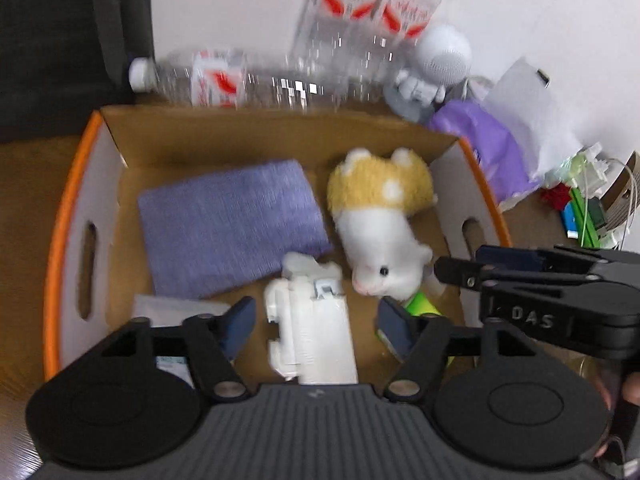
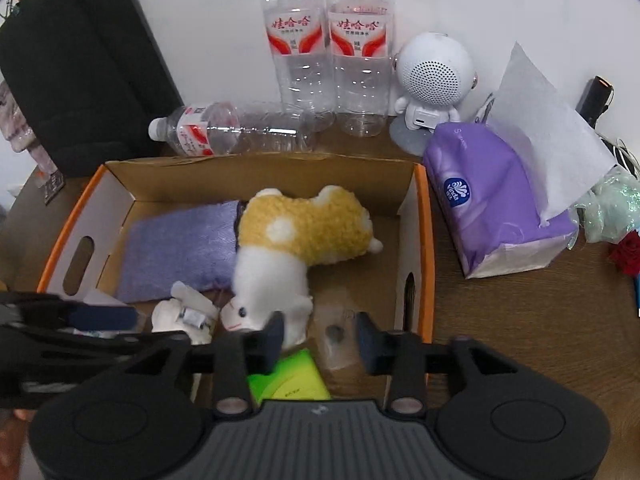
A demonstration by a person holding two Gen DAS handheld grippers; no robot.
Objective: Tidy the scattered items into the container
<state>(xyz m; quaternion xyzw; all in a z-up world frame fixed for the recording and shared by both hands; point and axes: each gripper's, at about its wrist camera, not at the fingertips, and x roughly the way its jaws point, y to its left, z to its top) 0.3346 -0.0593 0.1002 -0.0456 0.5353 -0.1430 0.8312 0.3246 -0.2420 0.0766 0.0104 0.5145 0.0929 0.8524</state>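
An orange-rimmed cardboard box [image 1: 60, 216] [image 2: 424, 240] holds a folded purple cloth [image 1: 228, 224] [image 2: 176, 248], a yellow-and-white plush toy [image 1: 380, 216] [image 2: 296, 244], a white plastic item [image 1: 312, 328] [image 2: 188, 316], a green packet [image 1: 422, 306] [image 2: 288, 380] and a small clear bag [image 2: 336, 336]. My left gripper [image 1: 318, 324] is open over the box, its pads either side of the white item without gripping it. My right gripper [image 2: 318, 338] is open and empty above the box's near right corner; it also shows from the side in the left wrist view [image 1: 460, 270].
Behind the box, two clear water bottles [image 2: 328, 48] stand and one [image 2: 236, 128] lies flat. A white robot-shaped speaker [image 2: 434, 76] and a purple tissue pack [image 2: 492, 208] sit right of the box on the wooden table [image 2: 520, 320]. A black bag [image 2: 80, 60] stands at left.
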